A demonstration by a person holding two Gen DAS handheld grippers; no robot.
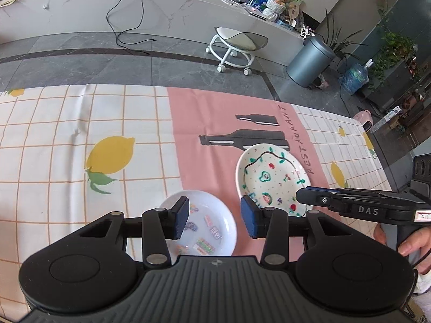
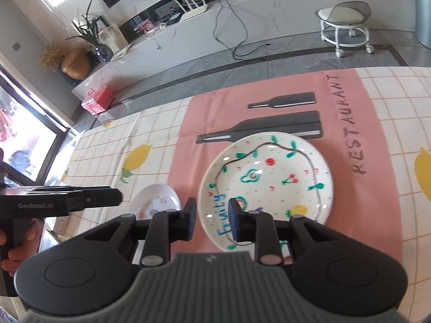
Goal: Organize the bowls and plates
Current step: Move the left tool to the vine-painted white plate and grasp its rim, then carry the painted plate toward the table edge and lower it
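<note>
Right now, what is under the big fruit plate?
The big plate lies on the tablecloth's pink panel, overlapping a printed bottle. Whatever is directly beneath it is hidden.

The left gripper (image 1: 214, 216) hangs with jaws apart above a small white dish with coloured motifs (image 1: 204, 226), beside a larger white fruit-painted plate (image 1: 272, 177) on the lemon-patterned checked tablecloth (image 1: 80, 134).
</note>
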